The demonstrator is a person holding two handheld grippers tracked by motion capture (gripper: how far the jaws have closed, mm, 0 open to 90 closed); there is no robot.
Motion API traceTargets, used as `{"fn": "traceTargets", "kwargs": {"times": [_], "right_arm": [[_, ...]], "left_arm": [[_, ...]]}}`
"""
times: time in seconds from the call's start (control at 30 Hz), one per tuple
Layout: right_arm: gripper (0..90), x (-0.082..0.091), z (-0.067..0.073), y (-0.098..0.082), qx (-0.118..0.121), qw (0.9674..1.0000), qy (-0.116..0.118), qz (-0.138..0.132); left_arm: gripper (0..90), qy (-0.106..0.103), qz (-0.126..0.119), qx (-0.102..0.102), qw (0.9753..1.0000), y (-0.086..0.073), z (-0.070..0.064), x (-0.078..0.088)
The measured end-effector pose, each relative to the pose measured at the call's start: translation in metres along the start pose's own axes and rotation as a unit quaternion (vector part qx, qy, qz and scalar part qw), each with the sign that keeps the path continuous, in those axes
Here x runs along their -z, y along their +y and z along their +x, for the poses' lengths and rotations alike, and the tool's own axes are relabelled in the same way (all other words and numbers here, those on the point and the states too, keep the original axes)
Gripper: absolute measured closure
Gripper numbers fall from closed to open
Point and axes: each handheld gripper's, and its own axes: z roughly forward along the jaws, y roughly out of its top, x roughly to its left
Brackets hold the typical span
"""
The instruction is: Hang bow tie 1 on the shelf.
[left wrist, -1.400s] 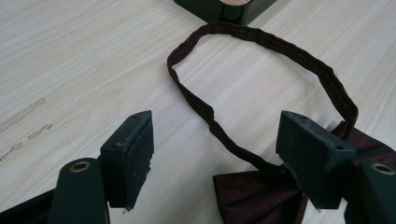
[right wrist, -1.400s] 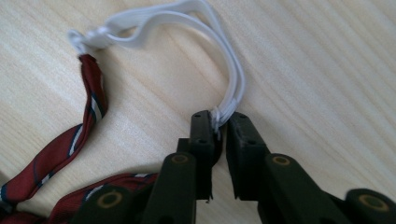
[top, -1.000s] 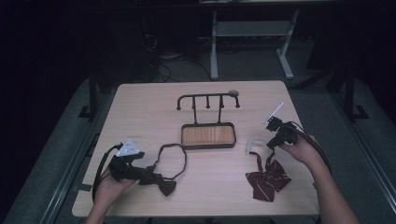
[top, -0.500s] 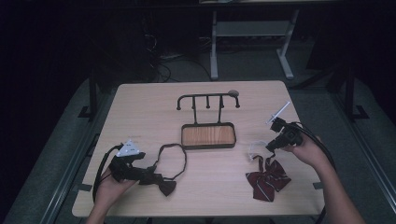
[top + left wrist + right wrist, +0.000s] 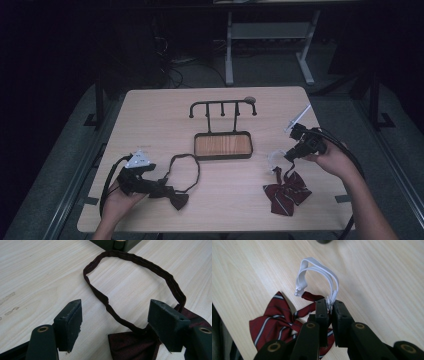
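A dark maroon bow tie (image 5: 177, 200) lies near the table's front left, its strap loop (image 5: 185, 165) spread flat toward the stand. My left gripper (image 5: 165, 190) rests over it, open; in the left gripper view the jaws straddle the bow (image 5: 132, 343) and the strap (image 5: 140, 261) without touching them. At the front right lies a red striped bow tie (image 5: 287, 192). My right gripper (image 5: 286, 158) is shut on its white elastic strap (image 5: 312, 265), which arches up from the bow (image 5: 274, 320) to the jaws (image 5: 329, 305).
A black stand with a row of hooks (image 5: 222, 107) rises from a wooden tray base (image 5: 222, 146) at mid-table. A small round object (image 5: 249, 99) sits behind it. Bare tabletop (image 5: 150, 120) stretches to the far left. The table's front edge runs just below both bow ties.
My right gripper has risen slightly, drawing the white strap up off the table while the striped bow stays down. The left gripper has not moved.
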Motion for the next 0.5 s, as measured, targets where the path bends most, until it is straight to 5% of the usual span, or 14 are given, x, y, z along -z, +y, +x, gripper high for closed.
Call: {"fn": "traceTargets", "kwargs": {"times": [0.5], "right_arm": [[83.2, 0.025, 0.02, 0.015, 0.035, 0.9993, -0.001, -0.007]], "left_arm": [[28.2, -0.001, 0.001, 0.0, 1.0, 0.0, 0.0, 0.0]]}}
